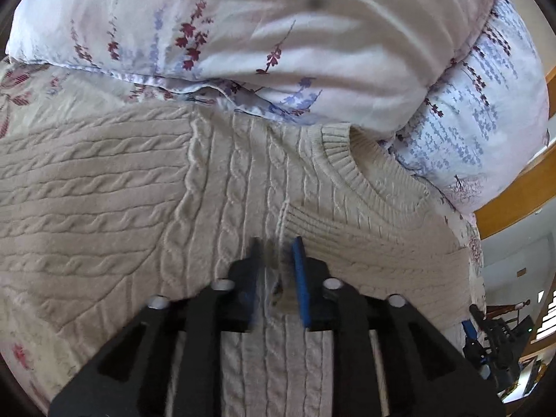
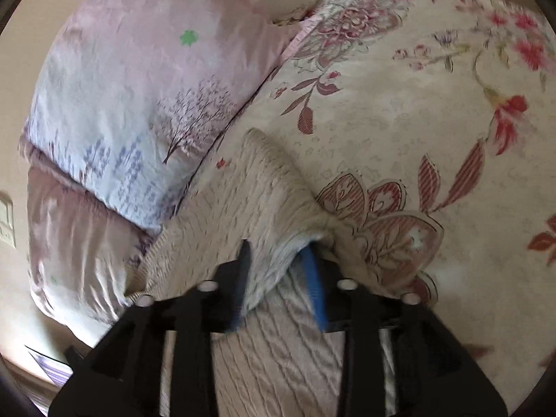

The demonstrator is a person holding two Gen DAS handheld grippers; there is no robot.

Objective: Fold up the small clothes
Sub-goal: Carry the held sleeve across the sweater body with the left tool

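Garment: cream cable-knit sweater (image 1: 243, 180), spread flat on the bed, lying under and ahead of both tools.
Neckline: ribbed round collar (image 1: 351, 163), ahead and to the right of the left gripper, near the pillow's edge.
Sleeve: ribbed cuff (image 1: 312, 224) laid across the sweater's body, its end just beyond the left tool's tips.
Left gripper (image 1: 277, 248): black frame, blue pad on the right finger; jaws narrow but parted, angled down at the knit. A thin ridge of fabric sits in the gap; whether the pads press it cannot be told.
Right gripper (image 2: 278, 255): same build, jaws moderately parted, a raised fold of the sweater (image 2: 274, 208) bunched between them; the picture is blurred, and a firm grip cannot be confirmed.
Fold: rises from the right tool's tips and runs away ahead to a point on the sheet.
Bed sheet (image 2: 417, 121): cream, printed with red and pink flowers, ahead and to the right of the right tool, under the sweater.
Pillow (image 2: 139, 97): pale pink and blue with tree and lavender print, ahead and to the left of the right tool, touching the sweater's edge.
Duvet (image 1: 278, 34): white with purple and maroon sprigs, heaped beyond the sweater ahead of the left tool.
Bed frame (image 1: 514, 191): orange-brown wood, far right of the left tool.
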